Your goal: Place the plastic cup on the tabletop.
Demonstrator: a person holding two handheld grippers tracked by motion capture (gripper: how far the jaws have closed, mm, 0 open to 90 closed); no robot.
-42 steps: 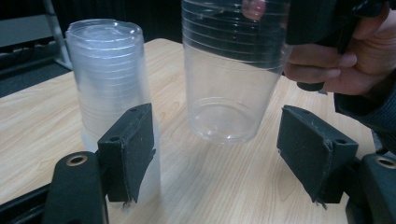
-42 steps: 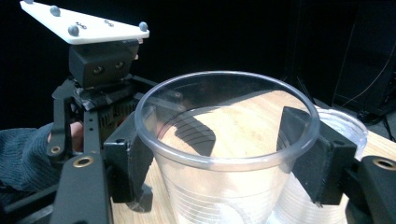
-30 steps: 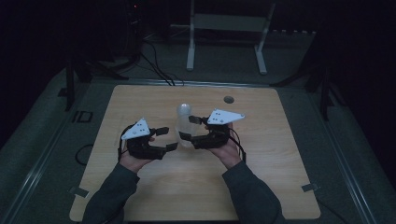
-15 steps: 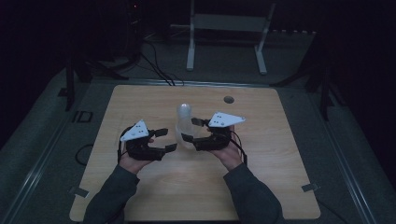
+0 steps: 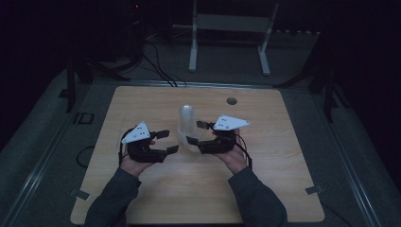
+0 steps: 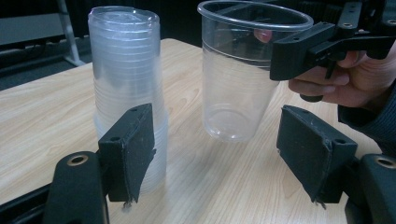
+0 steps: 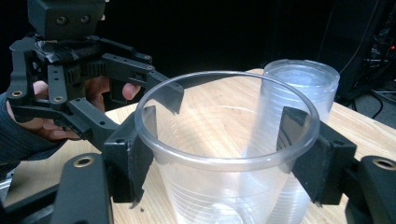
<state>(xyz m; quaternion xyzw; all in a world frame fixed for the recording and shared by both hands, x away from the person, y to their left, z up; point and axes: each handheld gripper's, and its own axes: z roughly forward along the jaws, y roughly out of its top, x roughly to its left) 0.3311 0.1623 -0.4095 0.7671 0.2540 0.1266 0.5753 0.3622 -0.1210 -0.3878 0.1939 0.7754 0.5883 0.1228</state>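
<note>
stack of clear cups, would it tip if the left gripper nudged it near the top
Probably: the stack of clear cups stands tall and narrow on the table, so a high push likely topples it. Thin clear plastic looks light, so it may slide too.

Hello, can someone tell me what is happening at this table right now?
A person sits at a wooden table with a hand-held gripper in each hand. The right hand-held gripper is shut on a single clear plastic cup, gripping it just below the rim and holding it upright beside a stack of upturned clear cups that stands on the table. The left hand-held gripper is open and holds nothing; it points toward the stack and the single cup.
</note>
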